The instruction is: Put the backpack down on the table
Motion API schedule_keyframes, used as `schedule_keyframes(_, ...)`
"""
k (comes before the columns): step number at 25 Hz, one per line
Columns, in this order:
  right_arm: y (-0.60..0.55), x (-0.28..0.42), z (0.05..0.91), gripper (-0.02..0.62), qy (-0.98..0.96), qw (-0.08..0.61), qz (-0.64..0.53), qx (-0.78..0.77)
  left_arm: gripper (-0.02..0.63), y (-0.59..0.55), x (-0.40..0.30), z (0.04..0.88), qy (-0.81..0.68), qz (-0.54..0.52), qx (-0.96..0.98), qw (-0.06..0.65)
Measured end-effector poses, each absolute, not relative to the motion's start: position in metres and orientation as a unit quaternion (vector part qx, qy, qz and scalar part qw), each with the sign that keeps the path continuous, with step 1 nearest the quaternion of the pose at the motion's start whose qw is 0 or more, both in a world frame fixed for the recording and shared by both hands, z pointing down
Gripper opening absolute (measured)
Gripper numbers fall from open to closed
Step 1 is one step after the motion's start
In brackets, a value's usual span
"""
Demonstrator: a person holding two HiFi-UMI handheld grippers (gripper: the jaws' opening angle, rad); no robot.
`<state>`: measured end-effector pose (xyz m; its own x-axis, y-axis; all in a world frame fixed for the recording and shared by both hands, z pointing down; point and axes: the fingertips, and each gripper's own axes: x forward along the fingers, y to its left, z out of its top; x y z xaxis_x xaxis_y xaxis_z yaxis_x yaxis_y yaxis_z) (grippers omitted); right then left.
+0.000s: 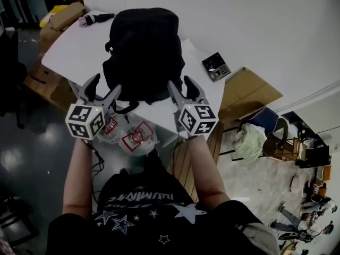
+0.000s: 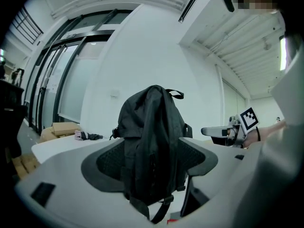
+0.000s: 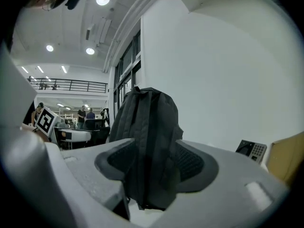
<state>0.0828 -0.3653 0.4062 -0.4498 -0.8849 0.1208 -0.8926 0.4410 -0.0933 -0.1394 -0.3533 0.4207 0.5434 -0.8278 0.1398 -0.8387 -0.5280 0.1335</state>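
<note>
Black backpack [image 1: 144,52] stands upright on the white surface [image 1: 74,49]; left tool [image 1: 105,85] and right tool [image 1: 181,83] both gape, released. Placement looks done; next, draw both back without tipping it

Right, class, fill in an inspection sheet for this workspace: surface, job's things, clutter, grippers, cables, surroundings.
Surface: white table, no spills seen.
Job's things: black backpack stands upright on the table, towards its near edge.
Clutter: keypad device right of the backpack; folded umbrella at the far edge; clear packets nearest the person.
Grippers: left gripper and right gripper both open, holding nothing, either side of the backpack's base.
Cables: what looks like a thin dark cable below the left gripper.
Surroundings: cardboard boxes left of the table; chair with a pale cloth on the right.
</note>
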Motion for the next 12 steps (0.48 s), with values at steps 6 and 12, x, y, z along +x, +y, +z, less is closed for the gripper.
schedule_keyframes(6,-0.311,0.056,0.408,0.252,-0.845,0.035,0.065,0.529,0.331,-0.31,-0.152,0.423,-0.443,0.029,0.892,0.082)
schedule_keyframes(12,-0.269,0.041,0.421,0.142,-0.84,0.073,0.062,0.534,0.203,-0.287,-0.161,0.43,-0.417,0.011,0.903,0.102)
